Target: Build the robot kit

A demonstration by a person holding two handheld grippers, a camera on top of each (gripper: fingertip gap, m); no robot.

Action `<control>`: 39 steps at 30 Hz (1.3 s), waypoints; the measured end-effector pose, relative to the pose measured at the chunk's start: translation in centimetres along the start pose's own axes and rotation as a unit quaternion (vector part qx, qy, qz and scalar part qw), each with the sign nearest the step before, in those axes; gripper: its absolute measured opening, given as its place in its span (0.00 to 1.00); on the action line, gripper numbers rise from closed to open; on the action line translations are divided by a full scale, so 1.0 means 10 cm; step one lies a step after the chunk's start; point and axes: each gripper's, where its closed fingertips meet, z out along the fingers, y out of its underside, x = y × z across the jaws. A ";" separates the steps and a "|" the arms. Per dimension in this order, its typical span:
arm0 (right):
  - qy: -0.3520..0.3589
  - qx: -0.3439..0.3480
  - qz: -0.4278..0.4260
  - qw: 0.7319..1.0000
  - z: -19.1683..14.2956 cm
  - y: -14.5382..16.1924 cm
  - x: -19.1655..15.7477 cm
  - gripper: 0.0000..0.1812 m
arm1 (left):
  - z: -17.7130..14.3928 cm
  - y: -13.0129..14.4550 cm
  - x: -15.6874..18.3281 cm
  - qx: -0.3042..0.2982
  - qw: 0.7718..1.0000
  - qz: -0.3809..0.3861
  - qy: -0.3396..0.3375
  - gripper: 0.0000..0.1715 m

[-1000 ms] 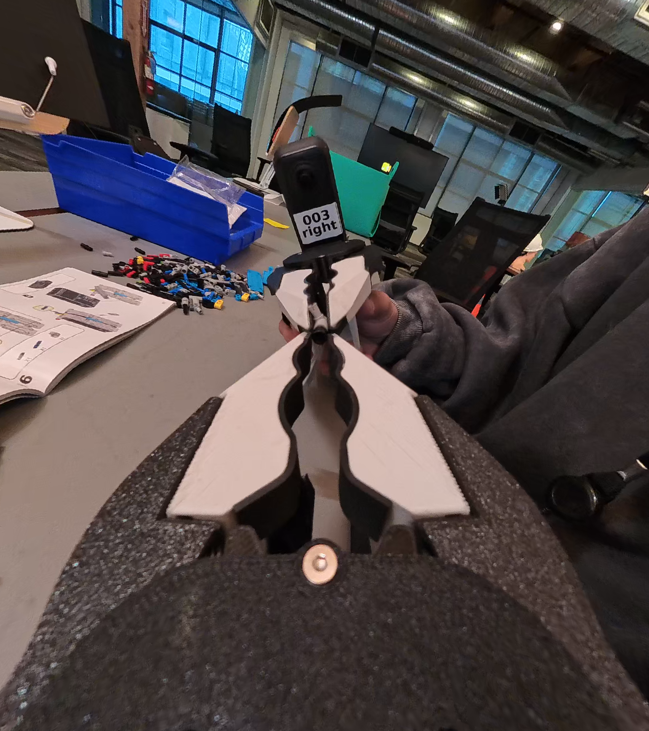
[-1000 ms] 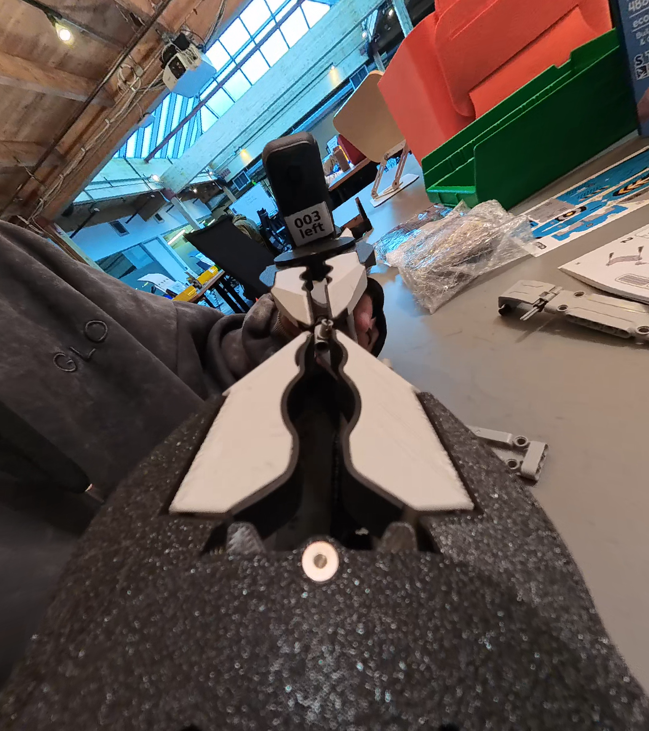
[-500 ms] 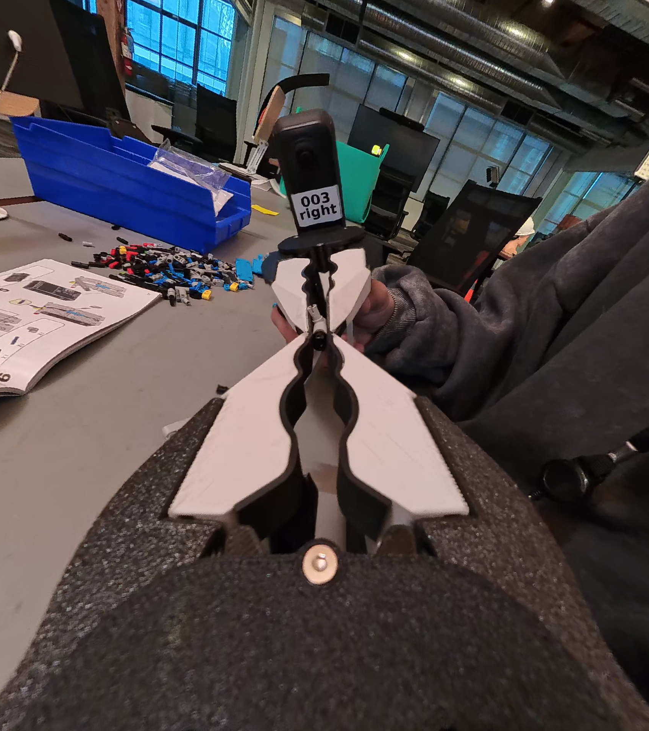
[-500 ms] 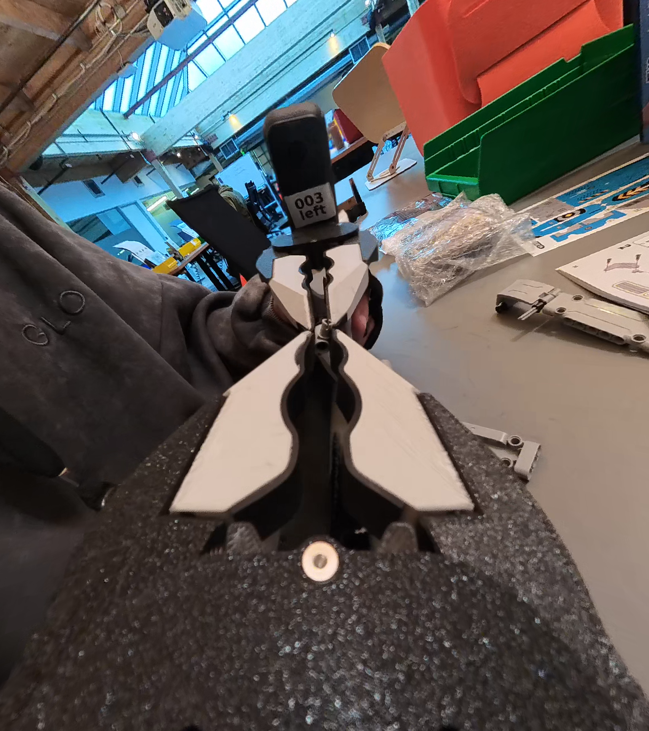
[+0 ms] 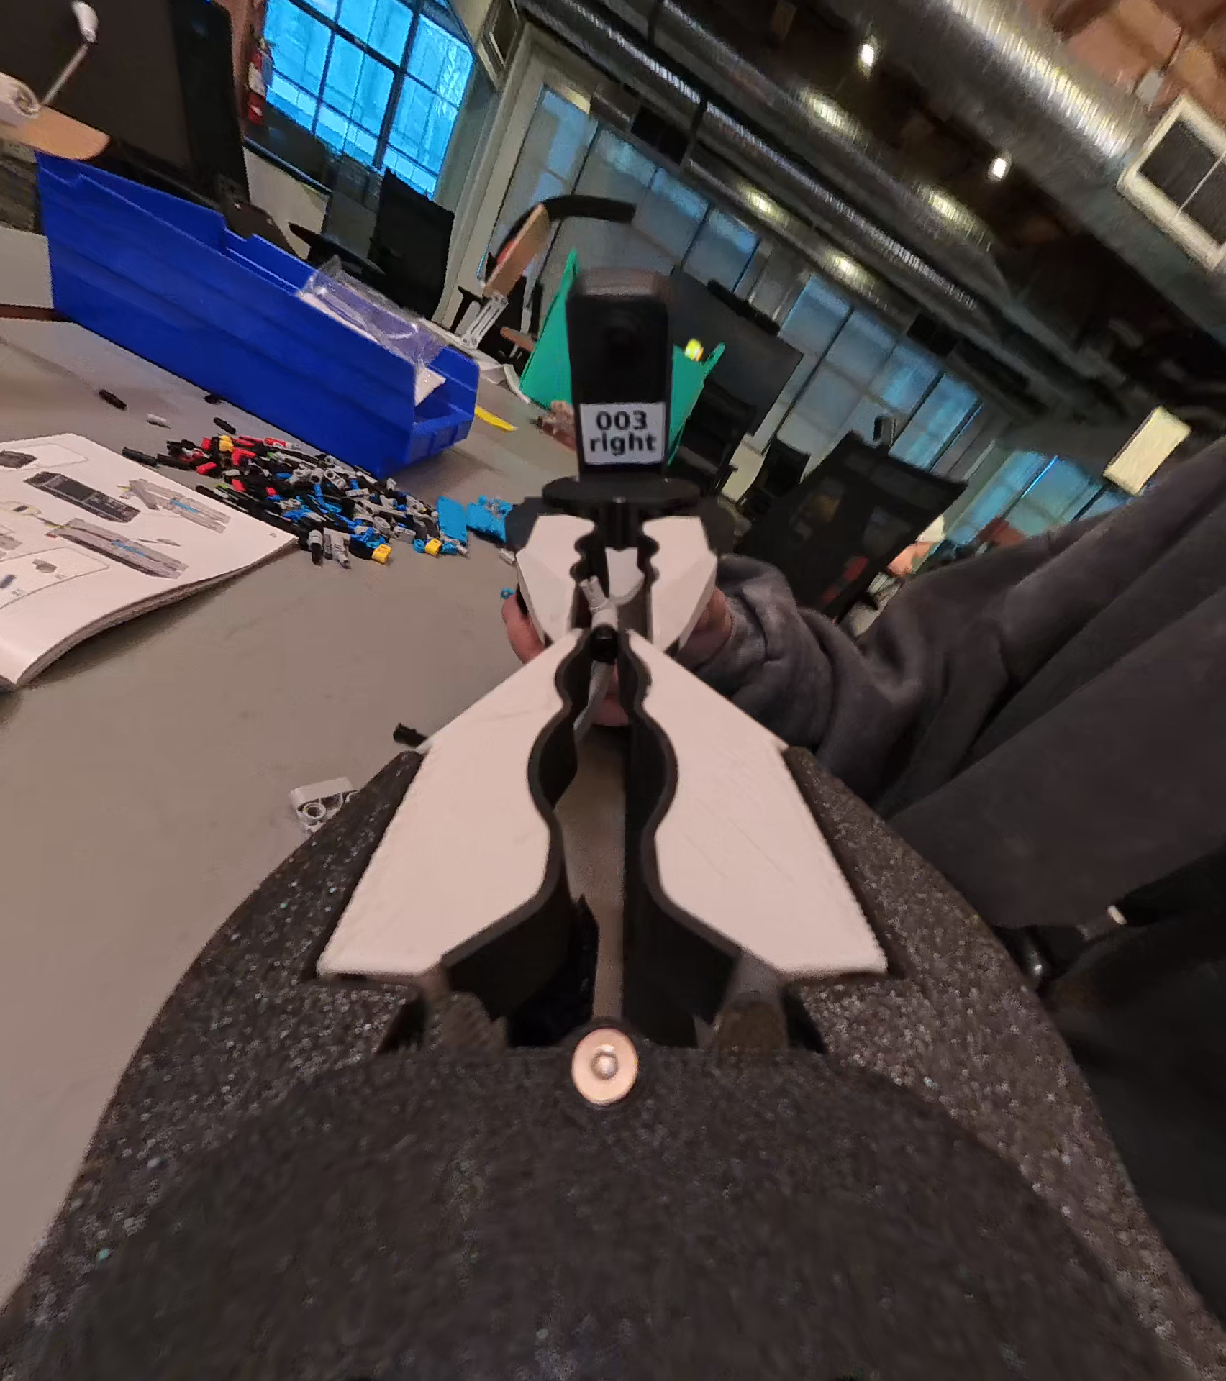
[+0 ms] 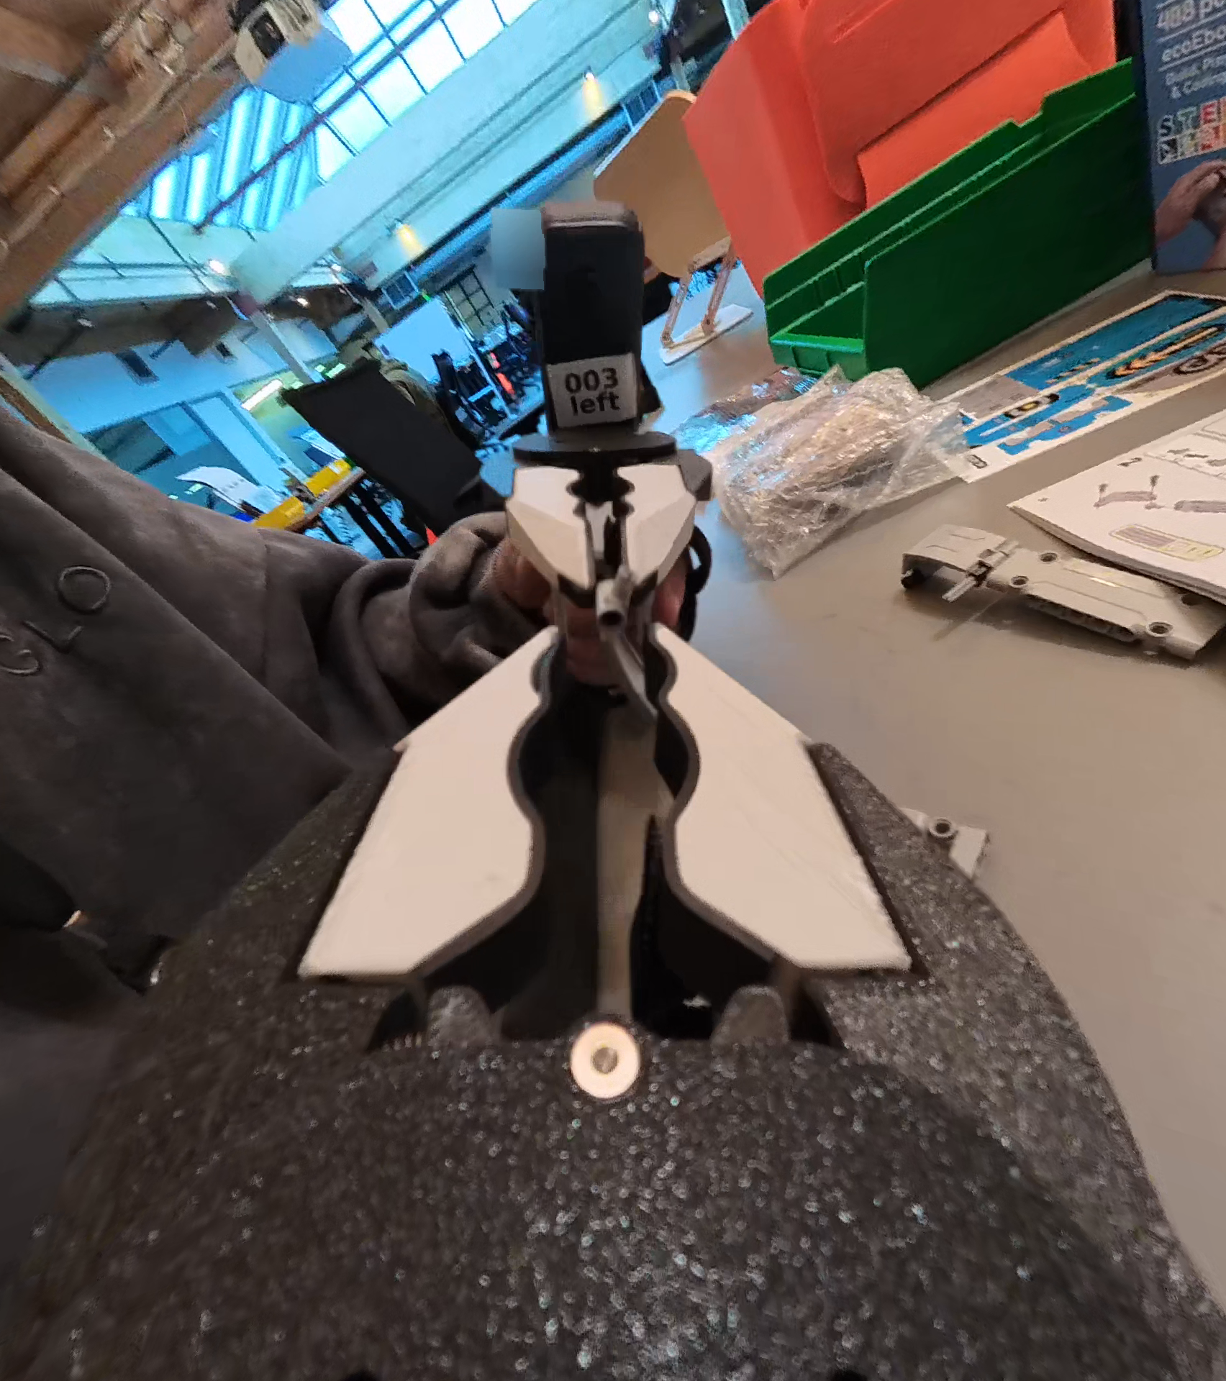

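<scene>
Left wrist view: the left gripper (image 5: 601, 649), white two-finger jaws with black edging, is pinched on a small black pin (image 5: 602, 643) at its tips. Meeting it tip to tip, the right gripper (image 5: 606, 598) clamps a thin light-grey plastic beam (image 5: 590, 706) that runs down between the left fingers. The pin sits against the beam's upper end; whether it is seated in a hole I cannot tell. Both parts hang in the air above the grey desk (image 5: 236, 717), near its front edge where the person sits. Along the left edge of the desk lies an open white instruction booklet (image 5: 57, 538); behind it a loose pile of small blue, black and red plastic pieces (image 5: 311, 486), then a long blue plastic bin (image 5: 244, 336) toward the far edge.

Right wrist view: the right gripper (image 6: 614, 657) is pressed shut on the beam (image 6: 621, 635), the left gripper (image 6: 599, 579) facing it. A flat grey plastic frame part (image 6: 1058, 590), a crumpled clear bag (image 6: 827, 448) and a green plastic bin (image 6: 969, 299) lie toward the desk's right side.

Risk: grips are tip-only, so a skewed push could pop the pin out or twist the beam loose.

Room: open office, big windows, exposed ducts, wooden beams.
</scene>
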 end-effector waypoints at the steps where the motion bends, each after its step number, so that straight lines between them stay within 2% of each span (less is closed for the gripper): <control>1: 0.008 0.000 -0.007 1.000 0.00 0.00 0.02 0.11 | -0.02 -0.03 -0.01 0.009 1.000 -0.017 0.006 0.03; 3: 0.011 0.012 -0.012 1.000 -0.02 -0.04 0.02 0.09 | -0.02 0.00 0.00 0.006 0.999 -0.047 0.022 0.03; 8: -0.011 0.028 0.022 0.999 -0.08 -0.10 0.00 0.06 | 0.01 0.05 0.00 -0.007 0.998 -0.054 0.027 0.03; 12: 0.013 0.020 -0.008 1.000 -0.07 -0.08 0.02 0.03 | 0.01 0.06 -0.02 -0.010 0.998 -0.054 0.020 0.03; 16: 0.045 0.014 -0.090 0.995 -0.08 -0.09 0.00 0.02 | 0.02 0.06 0.00 -0.008 0.998 -0.058 0.025 0.03; 22: -0.022 0.037 0.013 0.999 -0.10 -0.13 -0.07 0.02 | 0.04 0.05 0.08 -0.007 0.999 -0.027 0.030 0.04; 24: -0.040 0.047 0.049 0.997 -0.12 -0.15 -0.06 0.02 | 0.08 0.12 0.05 -0.029 1.000 0.002 0.004 0.17; 25: -0.049 0.057 0.062 0.995 -0.13 -0.18 -0.06 0.02 | 0.11 0.17 0.06 -0.044 0.999 0.010 0.004 0.19; 28: -0.067 0.078 0.086 0.991 -0.19 -0.24 -0.07 0.02 | 0.15 0.23 0.10 -0.059 0.998 0.018 0.015 0.11; 29: -0.064 0.080 0.089 0.991 -0.18 -0.24 -0.06 0.03 | 0.14 0.24 0.09 -0.059 0.998 0.018 0.015 0.04; 30: -0.055 0.080 0.083 0.992 -0.18 -0.24 -0.03 0.03 | 0.14 0.24 0.09 -0.059 0.998 0.014 0.017 0.02; 34: -0.015 0.077 0.053 0.996 -0.18 -0.23 0.05 0.03 | 0.12 0.22 0.09 -0.055 0.998 -0.019 0.031 0.01; 38: 0.026 0.080 -0.062 0.995 -0.17 -0.27 -0.03 0.02 | 0.10 0.17 0.16 -0.043 0.995 -0.061 0.070 0.01; 39: 0.036 0.080 -0.069 0.994 -0.17 -0.27 -0.01 0.02 | 0.10 0.17 0.15 -0.042 0.995 -0.065 0.068 0.01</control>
